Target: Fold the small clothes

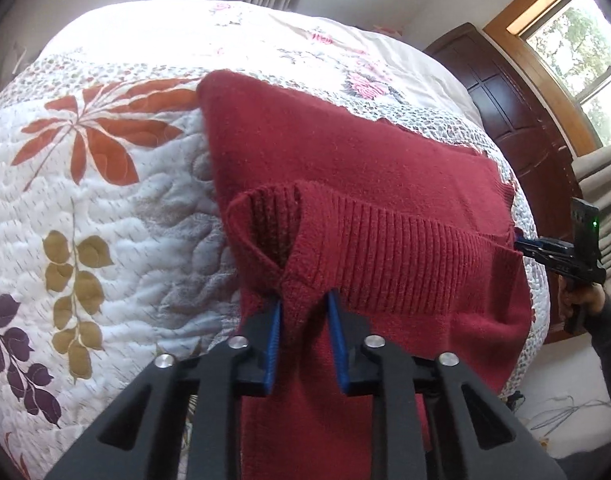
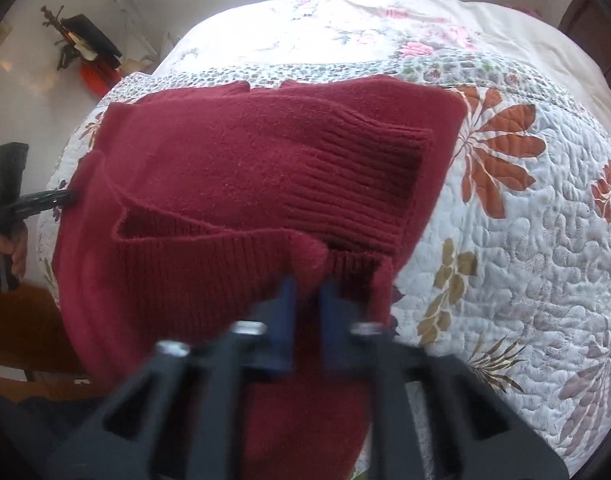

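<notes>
Mid-fold — red sweater (image 1: 345, 168) lies on the bed (image 1: 105, 200), ribbed hem lifted over its body. Left tool (image 1: 305, 308) and right tool (image 2: 307, 284) each clamp a hem corner. Next, I'd guess: carry hem forward evenly, lay flat, release.

Both fisheye views sit just behind their own blue-padded fingers (image 1: 275, 320), close above the dark red knitted sweater (image 1: 345, 152) on the white floral quilted bed (image 1: 105, 208). The left wrist view looks across toward the wood-framed window (image 1: 573, 40); the right wrist view faces the opposite side. Both share the sweater, the quilt and each other's gripper at the frame edge.
</notes>
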Action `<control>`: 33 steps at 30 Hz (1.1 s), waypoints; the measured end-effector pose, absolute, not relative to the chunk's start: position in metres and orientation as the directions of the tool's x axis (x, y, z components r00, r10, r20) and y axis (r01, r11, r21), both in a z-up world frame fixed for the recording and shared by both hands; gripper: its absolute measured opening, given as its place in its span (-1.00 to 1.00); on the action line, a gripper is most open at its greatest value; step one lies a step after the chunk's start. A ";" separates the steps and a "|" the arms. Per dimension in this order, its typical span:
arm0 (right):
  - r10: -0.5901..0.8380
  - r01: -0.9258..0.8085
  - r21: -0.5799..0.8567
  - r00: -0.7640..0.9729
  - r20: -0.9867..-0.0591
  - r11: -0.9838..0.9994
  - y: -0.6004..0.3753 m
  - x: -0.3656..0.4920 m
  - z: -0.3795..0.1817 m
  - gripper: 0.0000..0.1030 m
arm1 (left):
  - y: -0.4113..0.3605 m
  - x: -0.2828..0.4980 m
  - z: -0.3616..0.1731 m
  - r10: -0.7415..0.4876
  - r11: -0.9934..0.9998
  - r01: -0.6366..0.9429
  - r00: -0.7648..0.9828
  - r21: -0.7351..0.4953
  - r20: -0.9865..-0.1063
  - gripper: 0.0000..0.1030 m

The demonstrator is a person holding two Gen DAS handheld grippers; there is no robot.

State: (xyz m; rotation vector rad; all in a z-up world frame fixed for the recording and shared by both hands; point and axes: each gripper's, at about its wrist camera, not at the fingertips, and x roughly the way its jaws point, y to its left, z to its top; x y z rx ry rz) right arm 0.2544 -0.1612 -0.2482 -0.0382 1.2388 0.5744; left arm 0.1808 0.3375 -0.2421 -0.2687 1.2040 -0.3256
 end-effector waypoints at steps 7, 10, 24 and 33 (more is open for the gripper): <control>0.373 -0.315 0.283 0.274 -0.887 0.906 -0.194 0.261 -0.244 -0.89 | 0.346 0.176 -0.250 -0.352 0.931 0.036 0.350 -0.363 -0.868 -0.75; 0.436 -0.300 0.358 0.256 -0.863 0.884 -0.200 0.260 -0.244 -0.56 | 0.346 0.173 -0.251 -0.338 0.933 0.009 0.359 -0.359 -0.870 -0.75; 0.495 -0.294 0.423 0.242 -0.835 0.857 -0.217 0.243 -0.258 0.18 | 0.359 0.164 -0.243 -0.402 0.891 -0.029 0.415 -0.453 -0.816 -0.15; 0.515 -0.336 0.429 0.232 -0.825 0.838 -0.208 0.244 -0.252 -0.86 | 0.349 0.171 -0.225 -0.353 0.927 0.042 0.435 -0.372 -0.829 0.08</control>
